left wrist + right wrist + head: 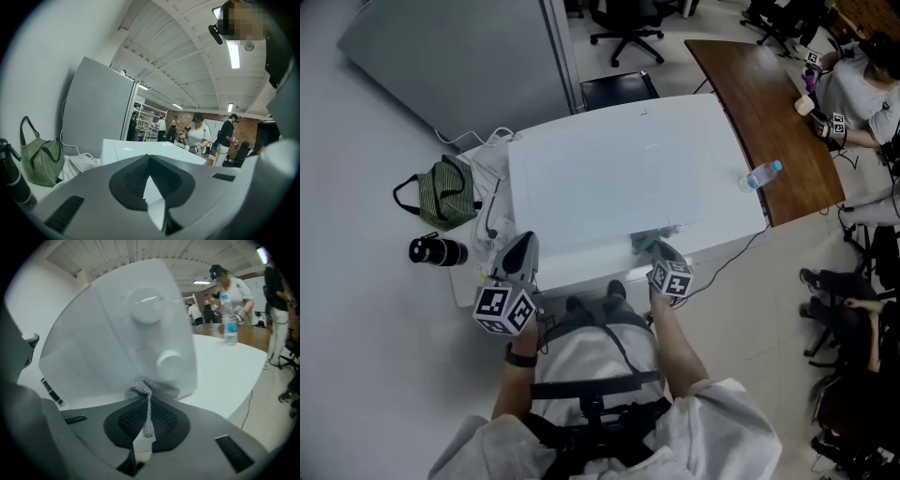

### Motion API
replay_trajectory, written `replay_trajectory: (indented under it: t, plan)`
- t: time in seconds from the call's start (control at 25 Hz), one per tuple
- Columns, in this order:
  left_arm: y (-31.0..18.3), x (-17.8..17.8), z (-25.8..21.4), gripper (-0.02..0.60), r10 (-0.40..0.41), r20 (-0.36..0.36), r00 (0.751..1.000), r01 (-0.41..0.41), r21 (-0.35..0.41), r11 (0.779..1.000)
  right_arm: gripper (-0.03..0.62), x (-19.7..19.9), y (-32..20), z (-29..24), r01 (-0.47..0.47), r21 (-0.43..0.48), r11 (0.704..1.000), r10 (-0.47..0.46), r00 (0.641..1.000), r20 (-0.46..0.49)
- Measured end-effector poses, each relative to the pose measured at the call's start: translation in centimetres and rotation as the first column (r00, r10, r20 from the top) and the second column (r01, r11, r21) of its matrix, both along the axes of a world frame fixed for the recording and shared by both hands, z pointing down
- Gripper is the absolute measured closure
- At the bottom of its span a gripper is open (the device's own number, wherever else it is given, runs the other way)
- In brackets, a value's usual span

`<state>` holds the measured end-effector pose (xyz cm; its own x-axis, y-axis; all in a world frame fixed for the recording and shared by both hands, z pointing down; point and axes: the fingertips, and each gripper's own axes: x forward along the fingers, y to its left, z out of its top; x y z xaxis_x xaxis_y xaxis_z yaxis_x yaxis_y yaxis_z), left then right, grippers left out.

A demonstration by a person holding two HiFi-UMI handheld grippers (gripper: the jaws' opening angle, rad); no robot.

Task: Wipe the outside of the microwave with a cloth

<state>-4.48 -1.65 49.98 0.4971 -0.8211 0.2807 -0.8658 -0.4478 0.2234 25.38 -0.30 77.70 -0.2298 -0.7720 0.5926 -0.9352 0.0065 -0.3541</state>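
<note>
The white microwave (619, 178) stands on a white table (741, 239) in front of me. In the right gripper view its front panel (117, 333) fills the frame, with two round knobs, the lower knob (168, 362) just above the jaws. My right gripper (654, 251) is shut on a grey knitted cloth (145, 392), which is bunched against the panel's lower edge. The same cloth (647, 242) shows at the microwave's front right corner. My left gripper (525, 246) hovers at the front left corner, shut and holding nothing (149, 157).
A green striped bag (445, 192) and a black flask (438, 251) lie left of the microwave, with white cables behind. A water bottle (761, 175) stands on the brown wooden table (769, 103) to the right. A grey cabinet (459, 56) stands behind. People sit at the right.
</note>
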Motion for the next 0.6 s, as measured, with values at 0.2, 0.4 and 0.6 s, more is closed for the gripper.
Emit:
replay_trajectory:
  t: [0.2,0.4,0.6]
  plan:
    - [1.1,-1.4,0.7,0.563,-0.079,0.058,0.995,0.08,-0.012,0.997,0.571,-15.5,0.3,1.0,0.405,0.006,0.914,-0.404,0.91,0.09]
    - [3.0,-9.1,1.7,0.563,-0.25,0.064,0.966,0.252,-0.038,0.967,0.571,-35.0,4.4,-9.4,0.817,0.247,0.521,-0.837,0.546,-0.041]
    - [3.2,-19.7,1.8,0.563,-0.379,0.02,0.925,0.379,-0.019,0.925,0.571,-44.3,6.6,-21.8,0.937,0.317,0.147,-0.874,0.273,-0.401]
